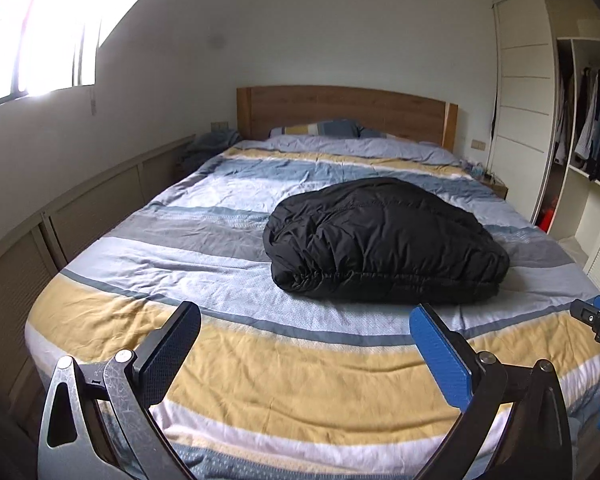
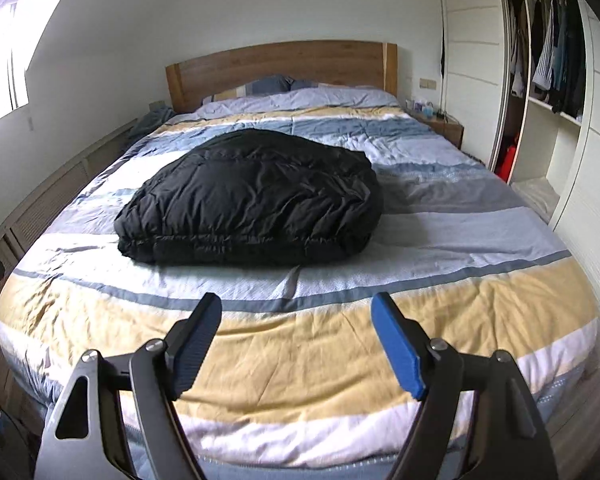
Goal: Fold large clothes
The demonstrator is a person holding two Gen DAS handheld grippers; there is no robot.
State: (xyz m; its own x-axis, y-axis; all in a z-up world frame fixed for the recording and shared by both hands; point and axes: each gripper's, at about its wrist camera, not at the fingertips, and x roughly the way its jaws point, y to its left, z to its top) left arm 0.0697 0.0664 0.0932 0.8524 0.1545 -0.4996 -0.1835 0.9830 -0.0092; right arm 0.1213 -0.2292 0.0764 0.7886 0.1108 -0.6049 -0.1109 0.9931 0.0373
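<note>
Mid-bed, lying folded into a plump rounded bundle: black puffy jacket (image 1: pixel 384 240), quilted, crinkled and faintly glossy, gathered elastic hem facing the foot end. Spreading under it, striped duvet (image 1: pixel 228 368) in soft wrinkled bands of yellow, blue, grey and white. Standing at twelve o'clock, smooth curved wooden headboard (image 1: pixel 346 110). Hovering at six o'clock over the yellow stripe, left gripper (image 1: pixel 305 354) and right gripper (image 2: pixel 296 344), each with textured flat pads spread wide apart, gripping nothing.

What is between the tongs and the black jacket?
Only bare striped bedspread. Both views show it between the open tongs and the folded jacket.
</note>
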